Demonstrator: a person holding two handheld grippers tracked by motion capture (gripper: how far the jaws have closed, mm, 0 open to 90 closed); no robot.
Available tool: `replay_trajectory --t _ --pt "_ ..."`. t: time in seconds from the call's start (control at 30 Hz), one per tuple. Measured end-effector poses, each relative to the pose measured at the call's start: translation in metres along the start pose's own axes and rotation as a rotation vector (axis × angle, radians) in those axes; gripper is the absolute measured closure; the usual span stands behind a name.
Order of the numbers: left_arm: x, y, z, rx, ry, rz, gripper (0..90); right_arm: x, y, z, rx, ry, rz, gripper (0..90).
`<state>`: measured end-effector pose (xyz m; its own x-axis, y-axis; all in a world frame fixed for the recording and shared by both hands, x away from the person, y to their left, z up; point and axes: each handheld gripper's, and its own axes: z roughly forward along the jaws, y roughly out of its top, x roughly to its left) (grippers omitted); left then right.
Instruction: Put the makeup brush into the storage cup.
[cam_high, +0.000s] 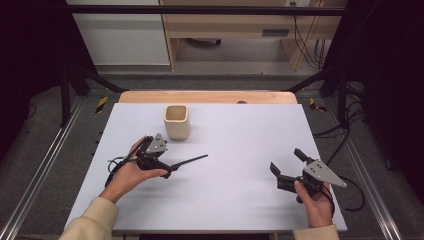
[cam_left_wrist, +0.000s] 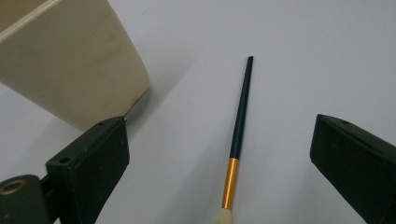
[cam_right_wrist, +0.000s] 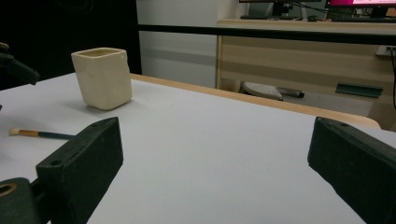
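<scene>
Black-handled, with a gold ferrule and a pale tip, the brush lay flat on the white worktop, just in front of the cream cup. The person's left hand came in from the lower left, its forearm angled toward the middle of the worktop, and held the left gripper low over the brush's pale end. In the left gripper view the jaws stood wide apart, one on each side of the brush, and neither touched it; the ferrule lay between them, and the dark handle pointed away from the gripper. The cup stood just beyond the jaw at the left of that view.

On the other side, the right hand rested near the worktop's front right corner, wrist low, with the right gripper pointed toward the cup. Its jaws also stood wide apart and held nothing. In the right gripper view, bare worktop lay between them, with the cup and the brush well off to the left.
</scene>
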<state>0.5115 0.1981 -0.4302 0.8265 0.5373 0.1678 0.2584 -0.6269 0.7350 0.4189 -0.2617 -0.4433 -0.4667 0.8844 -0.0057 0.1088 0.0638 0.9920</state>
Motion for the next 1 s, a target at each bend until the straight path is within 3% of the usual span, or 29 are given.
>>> replay_trajectory --t 0.17,0.2,0.47,1.0 --pt "0.004 0.004 0.002 0.029 0.001 0.000 4.8 0.000 0.000 -0.001 0.000 0.000 0.008 3.7" --pt "0.006 0.006 0.001 0.052 0.000 0.021 4.8 0.000 0.000 -0.001 0.000 0.000 0.008 3.7" --pt "0.010 0.013 0.005 0.119 -0.013 0.047 5.5 0.000 0.000 0.000 -0.002 0.001 0.008 3.7" --pt "0.010 0.015 0.020 0.212 -0.047 0.049 10.5 -0.001 0.000 0.000 0.000 0.001 0.008 3.8"
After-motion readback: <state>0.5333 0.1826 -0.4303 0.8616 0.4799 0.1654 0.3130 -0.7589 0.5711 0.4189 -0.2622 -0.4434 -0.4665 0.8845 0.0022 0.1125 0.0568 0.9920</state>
